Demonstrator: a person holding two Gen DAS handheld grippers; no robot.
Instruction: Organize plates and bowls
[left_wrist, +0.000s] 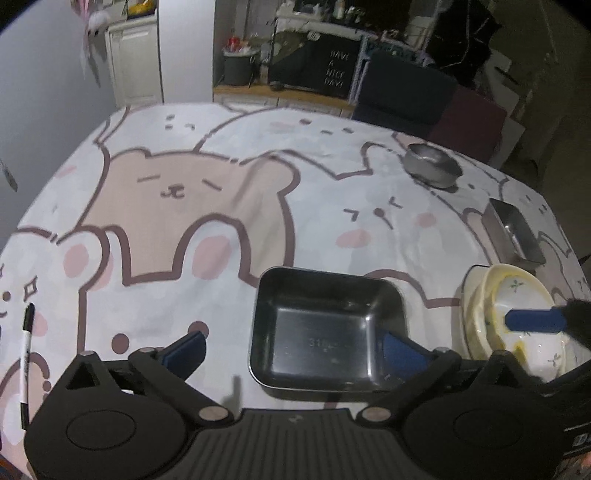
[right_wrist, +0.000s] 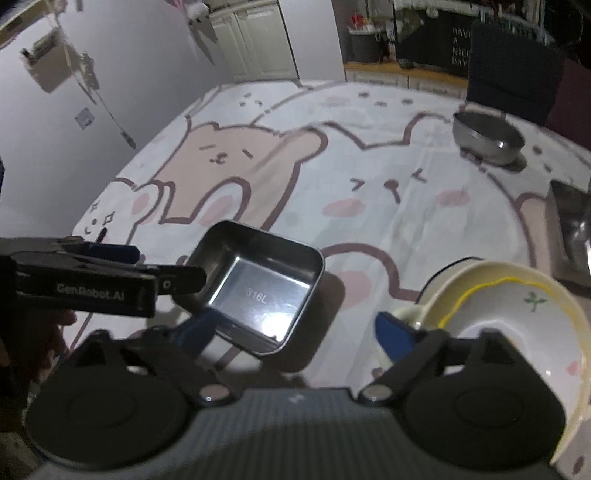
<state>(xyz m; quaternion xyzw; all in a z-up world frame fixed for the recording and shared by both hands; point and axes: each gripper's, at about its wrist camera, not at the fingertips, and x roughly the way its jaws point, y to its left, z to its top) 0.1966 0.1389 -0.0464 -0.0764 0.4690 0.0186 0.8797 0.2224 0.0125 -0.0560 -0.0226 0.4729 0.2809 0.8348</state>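
A rectangular steel tray (left_wrist: 325, 328) (right_wrist: 258, 288) sits empty on the tablecloth near the front edge. My left gripper (left_wrist: 293, 350) hangs open just above it, its right finger over the tray's near right corner and pressing on nothing. In the right wrist view the left gripper (right_wrist: 147, 266) shows from the side at the tray's left rim. To the right stands a stack of cream bowls and plates (left_wrist: 517, 314) (right_wrist: 517, 321), the top bowl bearing a green sprig. My right gripper (right_wrist: 295, 332) is open between the tray and the stack, holding nothing; one of its fingers (left_wrist: 535, 320) shows over the bowls.
A round steel bowl (left_wrist: 432, 162) (right_wrist: 487, 138) sits far right on the bear-print tablecloth (left_wrist: 184, 184). A second steel box (left_wrist: 513, 232) (right_wrist: 572, 229) lies behind the stack. A marker pen (left_wrist: 26, 350) rests at the left edge. A dark chair (left_wrist: 406, 96) stands beyond the table.
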